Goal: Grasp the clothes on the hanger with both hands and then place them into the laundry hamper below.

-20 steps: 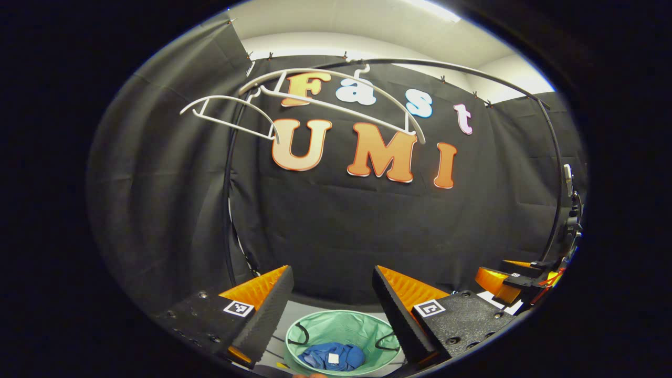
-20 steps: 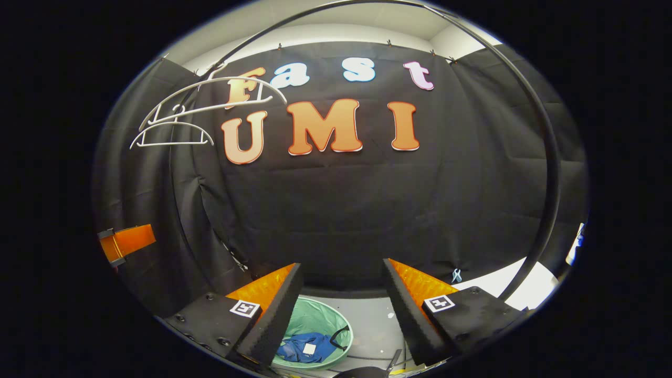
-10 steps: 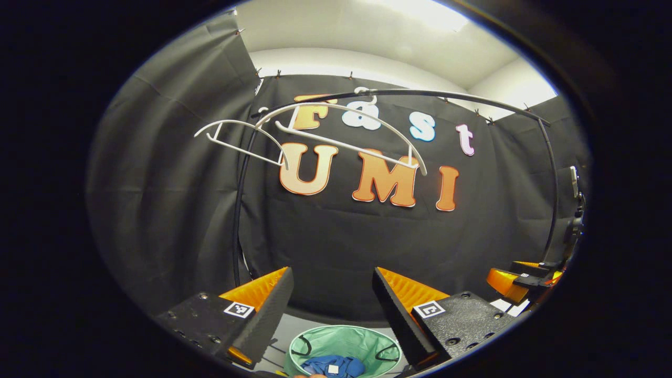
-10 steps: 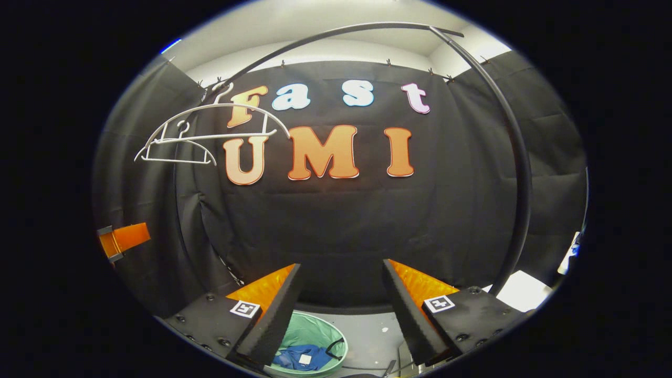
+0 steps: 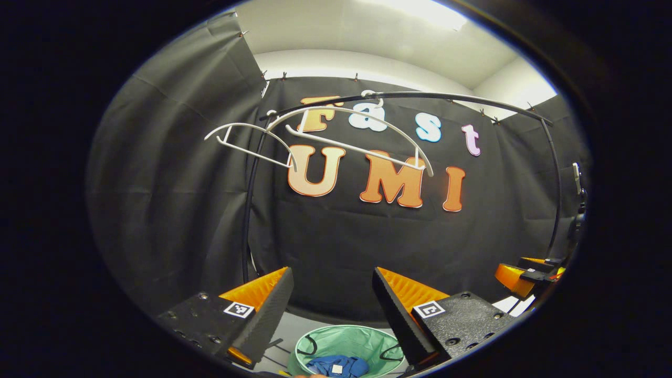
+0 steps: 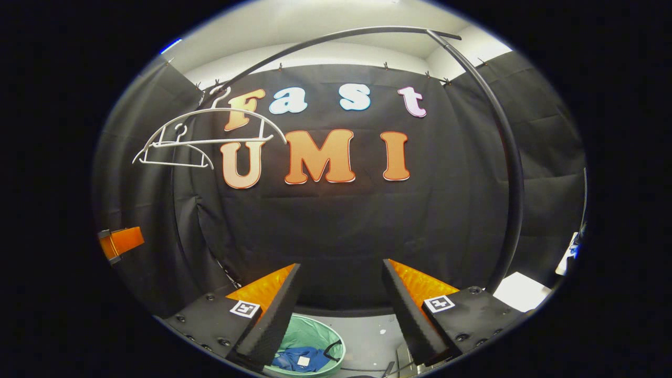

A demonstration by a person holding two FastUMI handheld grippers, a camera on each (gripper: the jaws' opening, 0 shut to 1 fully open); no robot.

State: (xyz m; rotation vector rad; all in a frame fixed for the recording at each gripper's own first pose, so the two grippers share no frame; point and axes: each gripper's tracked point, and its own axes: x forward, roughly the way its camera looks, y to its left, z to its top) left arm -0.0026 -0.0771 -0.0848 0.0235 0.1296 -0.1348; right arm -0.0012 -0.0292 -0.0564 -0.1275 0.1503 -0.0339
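The blue clothes (image 5: 336, 365) are seen crumpled, without clear long axis, inside the green hamper (image 5: 349, 341) at bottom centre. Both left gripper (image 5: 332, 304) and right gripper (image 6: 341, 302) jaws are held wide, empty.

Booth backdrop and rail

A black rail (image 5: 462, 98) arcs across the top, from ten to two o'clock, before the black cloth (image 5: 157, 210); white ceiling (image 5: 367, 31) at twelve, grey floor (image 6: 373, 336) at six, white panel (image 6: 517, 291) at four.
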